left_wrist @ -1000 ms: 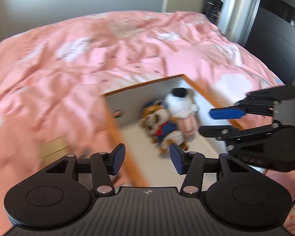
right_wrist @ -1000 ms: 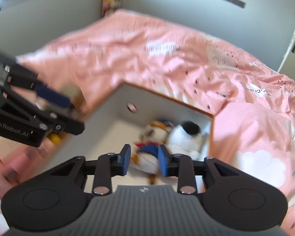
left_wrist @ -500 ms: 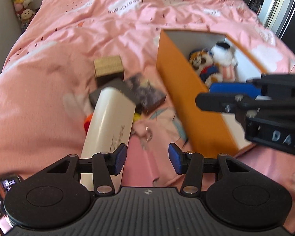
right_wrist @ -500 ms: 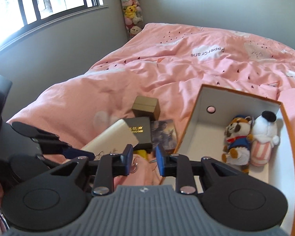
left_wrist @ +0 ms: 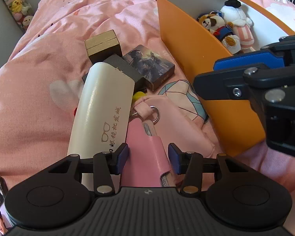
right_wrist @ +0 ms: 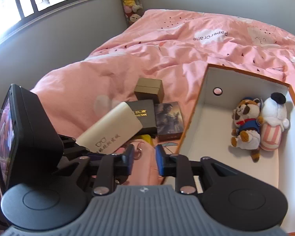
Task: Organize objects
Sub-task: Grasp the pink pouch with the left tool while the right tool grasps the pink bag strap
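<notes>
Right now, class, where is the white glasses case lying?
In the left wrist view, the white glasses case lies on the pink duvet, left of the orange box.

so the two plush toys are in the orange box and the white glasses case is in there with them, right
Not quite. The two plush toys are in the orange box, but the white glasses case is not: it lies outside on the pink bedding, leaning over the black box. The right wrist view shows it, and the left wrist view agrees.

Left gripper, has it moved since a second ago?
Yes. The left gripper was aimed into the orange box at the plush toys; now it hangs over the pink pouch beside the box, lower and closer.
</notes>
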